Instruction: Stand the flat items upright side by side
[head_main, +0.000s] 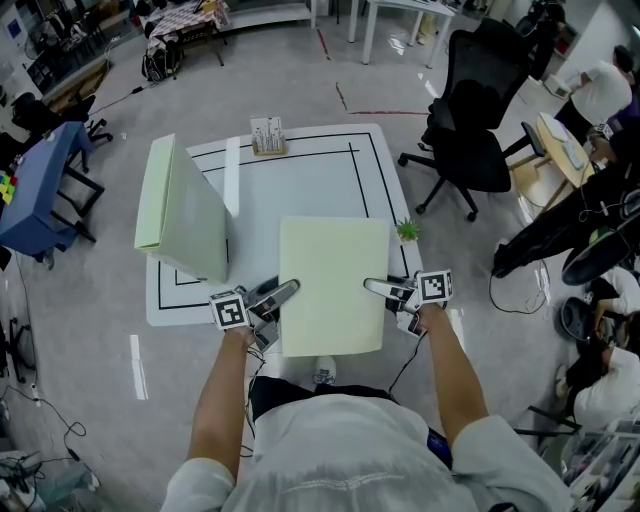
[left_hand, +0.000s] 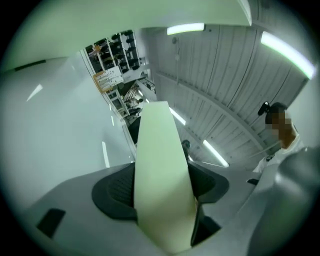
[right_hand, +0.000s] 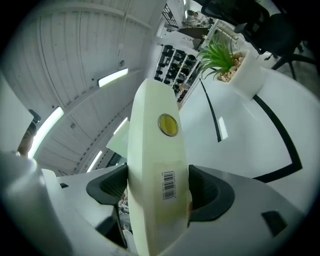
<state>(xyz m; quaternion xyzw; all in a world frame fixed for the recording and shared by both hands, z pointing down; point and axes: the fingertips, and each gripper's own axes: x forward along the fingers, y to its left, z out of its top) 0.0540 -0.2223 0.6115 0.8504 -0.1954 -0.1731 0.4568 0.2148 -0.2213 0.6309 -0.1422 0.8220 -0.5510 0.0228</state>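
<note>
Over the table's (head_main: 300, 180) near edge, a box (head_main: 333, 285) is pinched by left gripper (head_main: 285, 292) and right gripper (head_main: 378, 288).
Standing it beside the left box (head_main: 185, 210) is needed next.

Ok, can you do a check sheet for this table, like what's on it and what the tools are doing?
Surface: white table with black lines.
Job's things: standing box, pale green, up on its edge at the left; held box, same colour, lifted over the near side.
Clutter: small rack at the far edge; little green plant at the right edge.
Grippers: left tool and right tool are each shut on a side edge of the held box.
Cables: thin floor cable at the lower left.
Surroundings: black chair, blue table, a person at a desk.
</note>
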